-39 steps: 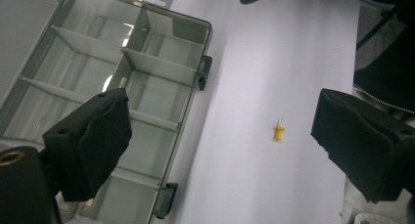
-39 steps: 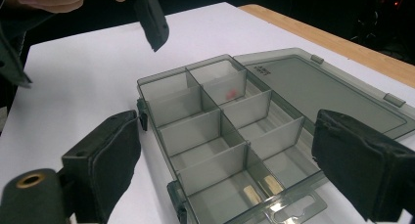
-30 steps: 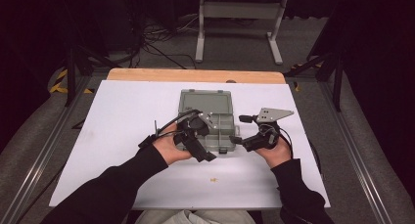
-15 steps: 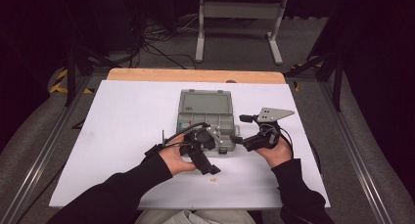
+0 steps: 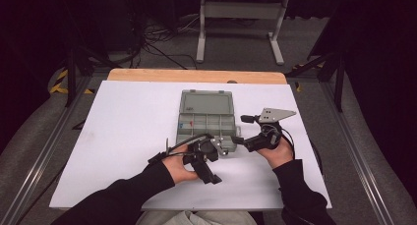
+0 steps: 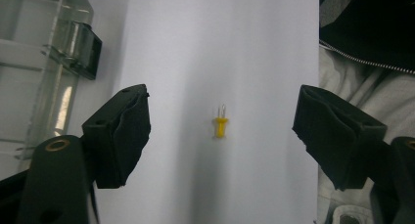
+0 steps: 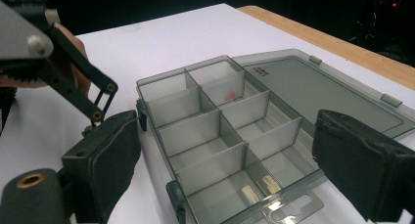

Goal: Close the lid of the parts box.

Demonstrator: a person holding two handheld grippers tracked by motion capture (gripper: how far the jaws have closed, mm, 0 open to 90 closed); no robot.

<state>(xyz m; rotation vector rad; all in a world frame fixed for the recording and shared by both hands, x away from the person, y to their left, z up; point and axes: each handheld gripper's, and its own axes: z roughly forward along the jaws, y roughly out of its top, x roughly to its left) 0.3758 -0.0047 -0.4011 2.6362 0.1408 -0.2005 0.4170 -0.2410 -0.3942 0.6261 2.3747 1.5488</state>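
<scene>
Below left hand-held gripper (image 6: pixel 222 136): yellow pin (image 6: pixel 220 126), jaws wide, closing | organiser box (image 6: pixel 44 62) cut off.

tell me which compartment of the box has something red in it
The far compartment of the box, in the row next to the open lid, on the lid's side. A small red piece lies on its floor; the other compartments look empty.

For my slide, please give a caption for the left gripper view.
Open jaws, just closing, frame a small yellow pin lying on the white table.
</scene>
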